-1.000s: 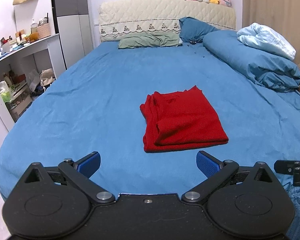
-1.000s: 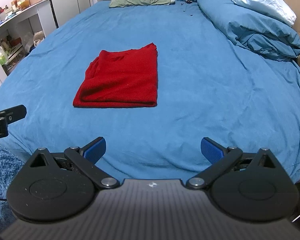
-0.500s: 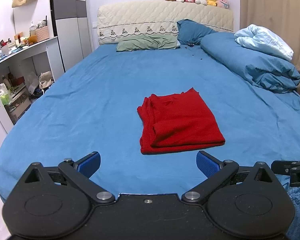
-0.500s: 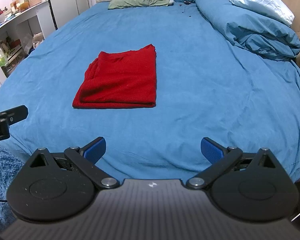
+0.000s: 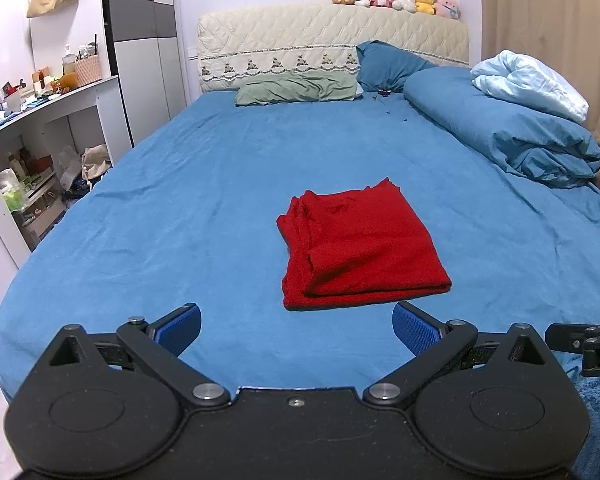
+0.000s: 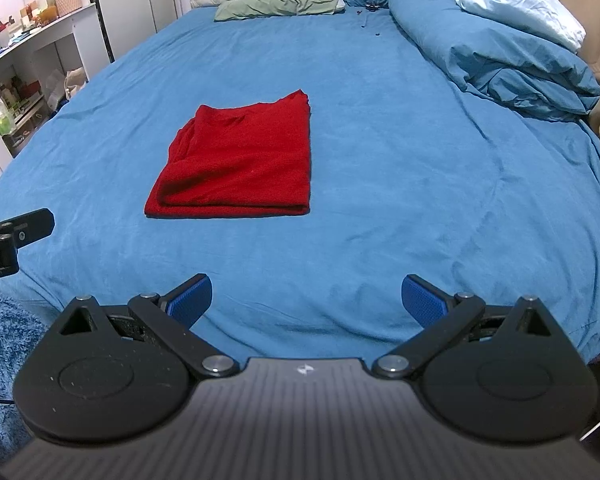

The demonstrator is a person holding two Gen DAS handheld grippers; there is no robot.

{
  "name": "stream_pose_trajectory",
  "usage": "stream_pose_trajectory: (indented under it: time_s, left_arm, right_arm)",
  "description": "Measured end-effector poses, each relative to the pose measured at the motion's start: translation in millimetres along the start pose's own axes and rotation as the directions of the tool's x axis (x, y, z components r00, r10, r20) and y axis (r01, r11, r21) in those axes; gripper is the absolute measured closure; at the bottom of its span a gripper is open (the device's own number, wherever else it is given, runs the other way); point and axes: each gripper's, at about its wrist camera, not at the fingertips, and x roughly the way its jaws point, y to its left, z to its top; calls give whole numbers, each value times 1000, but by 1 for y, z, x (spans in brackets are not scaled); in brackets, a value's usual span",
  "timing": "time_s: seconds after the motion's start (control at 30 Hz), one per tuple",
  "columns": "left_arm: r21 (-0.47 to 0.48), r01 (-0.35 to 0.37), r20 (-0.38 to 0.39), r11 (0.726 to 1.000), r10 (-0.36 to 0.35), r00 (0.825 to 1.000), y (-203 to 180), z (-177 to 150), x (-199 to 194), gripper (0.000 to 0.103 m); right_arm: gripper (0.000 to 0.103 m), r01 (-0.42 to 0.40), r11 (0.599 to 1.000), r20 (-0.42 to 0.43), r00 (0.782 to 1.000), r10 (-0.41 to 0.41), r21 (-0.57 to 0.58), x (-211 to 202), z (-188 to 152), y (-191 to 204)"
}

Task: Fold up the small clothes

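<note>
At the far left, a white shelf unit (image 5: 52,128) crowded with bottles and boxes is seen against the wall, well apart from the work area and of no part in the task. Next to it, the blue bed sheet (image 5: 188,200) is spread smooth and wide, which gives a flat surface for folding.

The left gripper (image 5: 296,326) is held low at the foot of the bed with its blue pads spread wide apart and nothing between them. It is kept short of the cloth, near its closest edge but not touching it, probably because no further grasp is needed.

The red garment (image 5: 360,244) is laid near the middle of the sheet, already doubled into a neat rectangle, with the layered edges stacked along its left side and a rounded fold facing the grippers. The folding is judged to be done, or nearly so.

The right gripper (image 6: 306,298) is likewise held apart from the garment (image 6: 240,160), jaws wide and empty, with the cloth lying ahead and to its left.

At the far right, a bunched blue duvet (image 6: 496,52) topped by a pale blanket (image 6: 520,4) is pushed against the edge, presumably to keep the centre free.
</note>
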Motion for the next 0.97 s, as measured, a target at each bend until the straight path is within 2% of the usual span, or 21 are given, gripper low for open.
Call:
stream_pose_trajectory:
  time_s: [0.5,0.97]
  left_arm:
    - [0,-4,-7,1000,4,1000,-7,1,0,0]
    - [-17,15,18,1000,-15,1000,-6,2,0,0]
  right_arm:
    - [0,-3,1000,3,1000,3,-1,-2,1,3]
    - [0,-8,1000,14,1000,8,10,-1,4,1]
